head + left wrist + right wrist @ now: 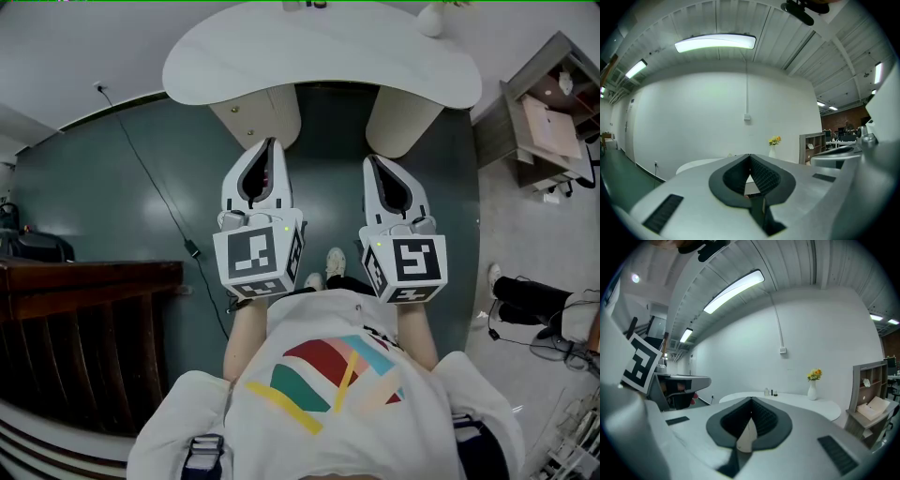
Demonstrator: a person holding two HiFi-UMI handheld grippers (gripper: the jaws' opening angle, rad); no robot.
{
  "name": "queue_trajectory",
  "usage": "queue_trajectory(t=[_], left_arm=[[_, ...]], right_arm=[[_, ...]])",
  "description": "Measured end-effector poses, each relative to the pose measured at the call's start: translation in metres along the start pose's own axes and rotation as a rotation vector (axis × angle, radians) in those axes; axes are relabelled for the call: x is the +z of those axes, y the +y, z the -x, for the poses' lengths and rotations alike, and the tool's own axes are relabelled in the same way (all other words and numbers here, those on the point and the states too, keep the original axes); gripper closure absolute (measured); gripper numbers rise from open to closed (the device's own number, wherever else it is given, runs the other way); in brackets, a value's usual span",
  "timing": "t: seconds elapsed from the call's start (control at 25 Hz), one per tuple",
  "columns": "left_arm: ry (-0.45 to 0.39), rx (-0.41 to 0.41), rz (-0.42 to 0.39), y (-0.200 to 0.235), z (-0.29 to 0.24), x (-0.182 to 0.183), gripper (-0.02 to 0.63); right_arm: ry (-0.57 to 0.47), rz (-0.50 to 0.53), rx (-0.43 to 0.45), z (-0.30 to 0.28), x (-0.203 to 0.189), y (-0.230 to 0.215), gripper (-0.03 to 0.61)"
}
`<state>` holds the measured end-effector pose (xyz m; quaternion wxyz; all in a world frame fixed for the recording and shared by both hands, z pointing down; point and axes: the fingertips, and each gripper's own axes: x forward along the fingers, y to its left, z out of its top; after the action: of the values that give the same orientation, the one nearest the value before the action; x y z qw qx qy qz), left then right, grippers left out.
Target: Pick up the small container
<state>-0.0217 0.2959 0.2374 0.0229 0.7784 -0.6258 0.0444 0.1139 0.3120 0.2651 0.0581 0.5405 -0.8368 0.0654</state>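
Note:
Two small containers (766, 392) stand near the far edge of a white table (801, 401), seen small in the right gripper view; in the head view they are just a dark speck (314, 4) at the top edge. My left gripper (271, 142) and right gripper (373, 159) are held side by side above the floor, pointing at the table (319, 56) and well short of the containers. Both are shut with nothing between the jaws; the tips meet in the left gripper view (750, 154) and in the right gripper view (751, 399).
A white vase with yellow flowers (812, 391) stands on the table's right end. A wooden shelf unit (544, 112) is at the right, dark wooden furniture (84, 328) at the left. A cable (159, 197) runs over the green floor. Another person's legs (525, 295) show at the right.

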Motion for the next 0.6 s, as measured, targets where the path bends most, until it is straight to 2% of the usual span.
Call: queue_trajectory(t=[0.2, 0.6], left_arm=[[-0.003, 0.002, 0.003, -0.005, -0.004, -0.001, 0.595], [0.002, -0.022, -0.002, -0.017, -0.025, -0.003, 0.595]], right_arm=[[-0.006, 0.018, -0.004, 0.001, -0.001, -0.007, 0.568], [-0.005, -0.014, -0.012, -0.005, -0.006, -0.027, 0.568]])
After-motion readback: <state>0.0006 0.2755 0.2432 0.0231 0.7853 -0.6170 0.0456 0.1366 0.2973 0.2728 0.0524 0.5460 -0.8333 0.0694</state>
